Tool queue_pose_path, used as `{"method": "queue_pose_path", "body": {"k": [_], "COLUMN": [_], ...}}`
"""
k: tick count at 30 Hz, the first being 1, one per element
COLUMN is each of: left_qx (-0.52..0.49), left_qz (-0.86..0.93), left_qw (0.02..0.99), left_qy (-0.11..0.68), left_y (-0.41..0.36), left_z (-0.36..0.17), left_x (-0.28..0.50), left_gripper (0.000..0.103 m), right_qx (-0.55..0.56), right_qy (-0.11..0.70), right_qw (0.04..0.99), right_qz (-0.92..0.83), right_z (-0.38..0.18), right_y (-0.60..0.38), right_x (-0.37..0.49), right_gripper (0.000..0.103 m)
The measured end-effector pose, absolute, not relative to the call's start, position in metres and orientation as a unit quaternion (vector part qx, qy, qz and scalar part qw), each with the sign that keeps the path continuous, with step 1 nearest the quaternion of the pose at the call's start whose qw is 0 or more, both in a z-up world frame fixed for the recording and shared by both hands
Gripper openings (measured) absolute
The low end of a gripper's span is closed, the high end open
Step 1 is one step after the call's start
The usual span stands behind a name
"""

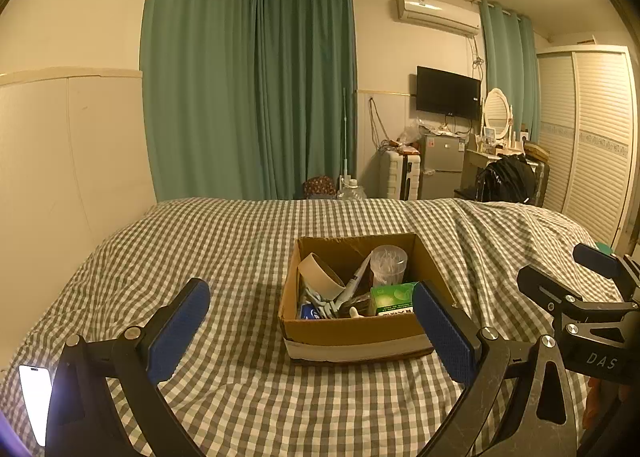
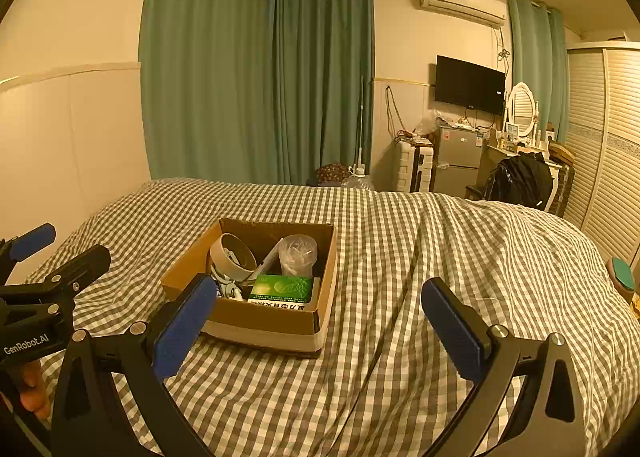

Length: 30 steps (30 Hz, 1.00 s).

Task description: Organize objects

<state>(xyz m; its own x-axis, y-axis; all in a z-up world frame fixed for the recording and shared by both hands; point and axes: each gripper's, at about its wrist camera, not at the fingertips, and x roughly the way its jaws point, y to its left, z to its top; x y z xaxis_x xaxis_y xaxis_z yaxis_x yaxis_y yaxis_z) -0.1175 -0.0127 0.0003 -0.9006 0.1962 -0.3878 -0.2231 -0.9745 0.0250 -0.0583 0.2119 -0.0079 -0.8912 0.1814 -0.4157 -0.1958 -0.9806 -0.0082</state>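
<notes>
Tongs on both sides are spread wide and hold nothing. Left tongs hover low over the bed, just short of the box's near wall. Right tongs hover over bare checked cover, to the right of the box.

The box sits near the middle of the bed. Contents, left to right: a tape roll leaning against the left wall, a white tube lying diagonally, a clear jar of small white sticks at the back, and a green carton at the front right. Smaller items under the roll cannot be identified.

Hazards, as judged from this layout:
- The bed is soft and creased; downward pressure may tilt the box.
- Items are packed closely; gripping one may drag or tip a neighbour, especially the jar.
- The tilted tube may slip from flat pads.
</notes>
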Motion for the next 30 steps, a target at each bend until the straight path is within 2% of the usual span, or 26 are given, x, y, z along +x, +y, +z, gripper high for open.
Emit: {"method": "queue_pose_path", "body": {"k": [30], "left_qx": [-0.197], "left_qz": [0.974], "left_qw": [0.102], "left_qy": [0.039], "left_y": [-0.0141], "left_z": [-0.0021], "left_x": [-0.1156], "left_gripper": [0.103], "right_qx": [-0.216], "right_qy": [0.021], "right_qw": [0.096], "right_qz": [0.971], "right_z": [-0.0109], "right_y": [0.2117], "right_x": [-0.0574], "right_gripper": [0.103]}}
